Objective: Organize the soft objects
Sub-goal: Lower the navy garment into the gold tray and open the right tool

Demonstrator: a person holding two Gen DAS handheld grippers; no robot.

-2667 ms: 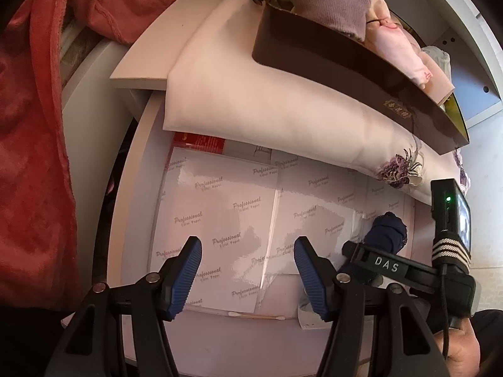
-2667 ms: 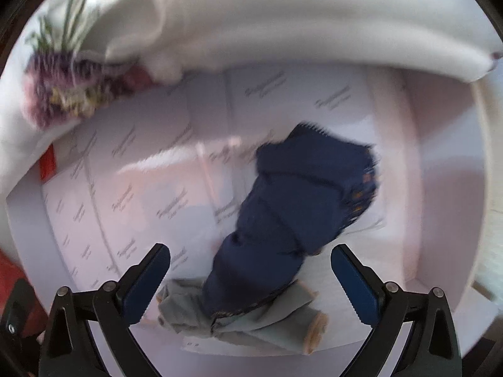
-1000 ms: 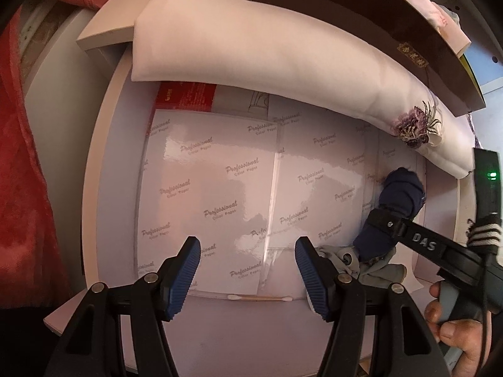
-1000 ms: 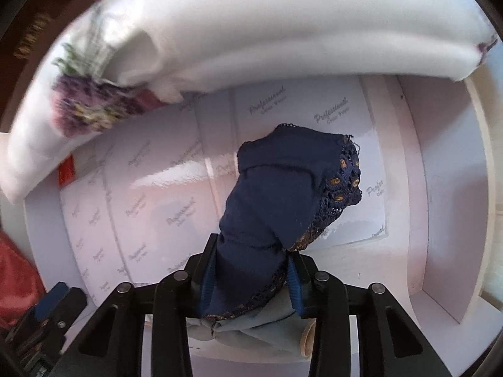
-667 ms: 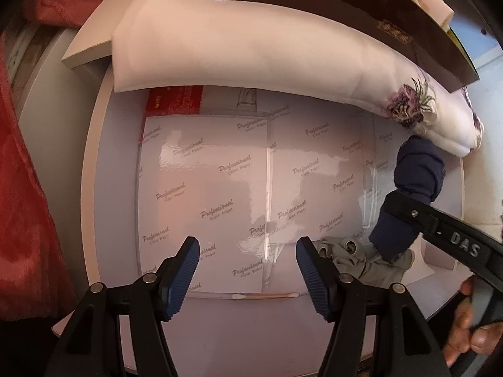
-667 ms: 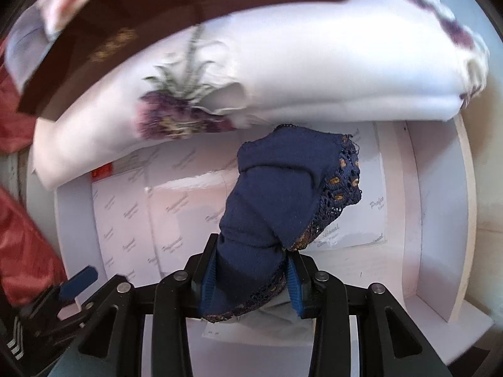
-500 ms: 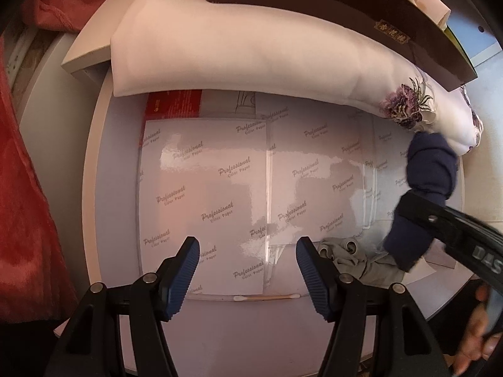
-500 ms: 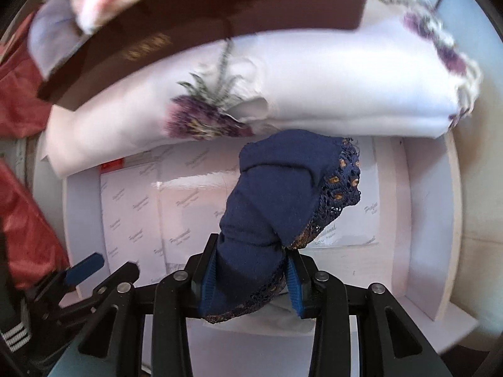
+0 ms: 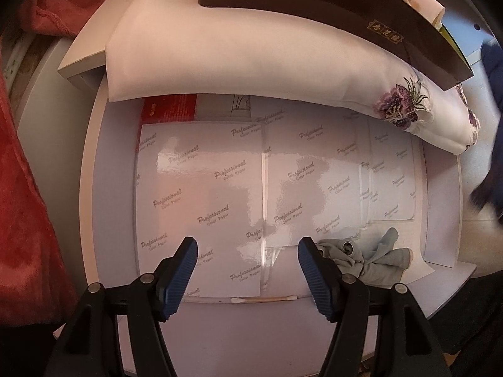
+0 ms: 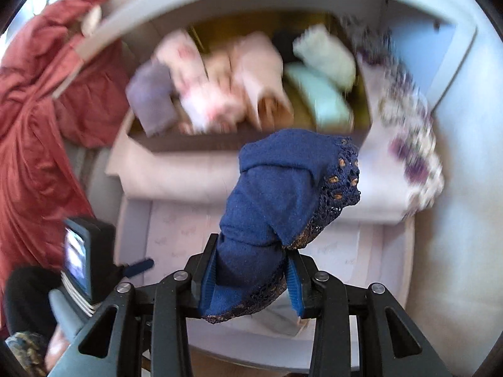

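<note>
I see a white shelf point(image 9: 103, 188) papered with glossy sheets point(image 9: 201, 201), a pillow point(image 9: 251, 62) behind. My right gripper point(image 10: 251, 278) is clamped on the navy cloth point(image 10: 283, 194), lifted above the shelf, its length rising away from the fingers. My left gripper point(image 9: 248, 264) hangs with jaws apart beside a grey sock point(image 9: 371, 259).

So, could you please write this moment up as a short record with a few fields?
right gripper: shut on the navy lace-trimmed garment, held up in front of the brown box
left gripper: open, holding nothing, over the glossy paper sheets
brown box: resting on the white floral cushion; holds rolled pink, purple and mint soft items
grey socks: crumpled on the shelf beside the left gripper's right finger
cotton swab: lying at the near edge of the sheets
red cloth: hanging at the left
</note>
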